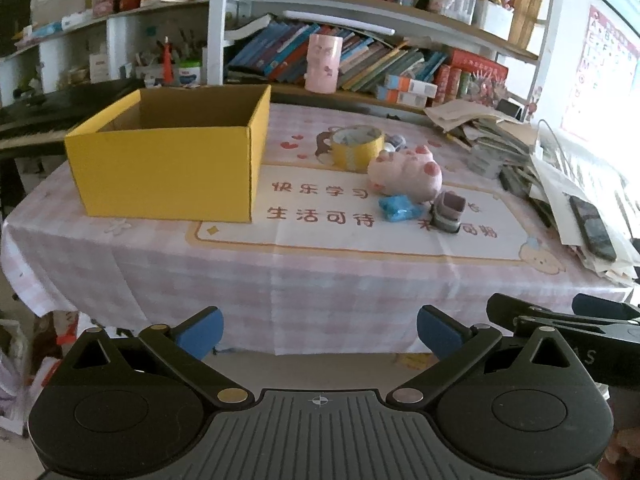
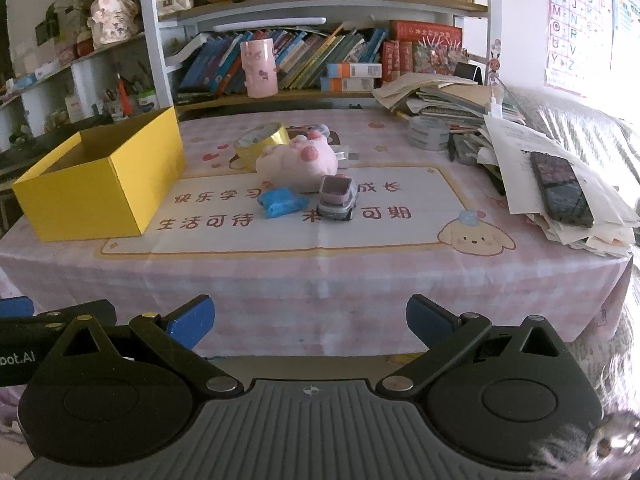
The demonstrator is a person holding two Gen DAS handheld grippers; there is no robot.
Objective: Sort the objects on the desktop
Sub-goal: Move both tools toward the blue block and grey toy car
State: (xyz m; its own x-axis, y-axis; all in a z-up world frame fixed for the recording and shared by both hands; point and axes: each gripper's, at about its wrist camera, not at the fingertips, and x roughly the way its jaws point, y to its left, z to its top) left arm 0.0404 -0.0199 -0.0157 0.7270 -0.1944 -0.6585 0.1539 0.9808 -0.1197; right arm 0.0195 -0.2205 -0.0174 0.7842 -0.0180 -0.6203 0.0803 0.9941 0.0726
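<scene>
Both the left gripper and right gripper hang spread wide and empty before the table, probably because the yellow box waits open for the toys.

The left gripper is wide open, its blue pads far apart. The right gripper is wide open too. They are side by side, level, both holding nothing.

Ahead of the grippers: 1 yellow box, 1 tape roll, 1 pink plush pig, 1 blue packet, 1 toy car, 1 phone.
</scene>
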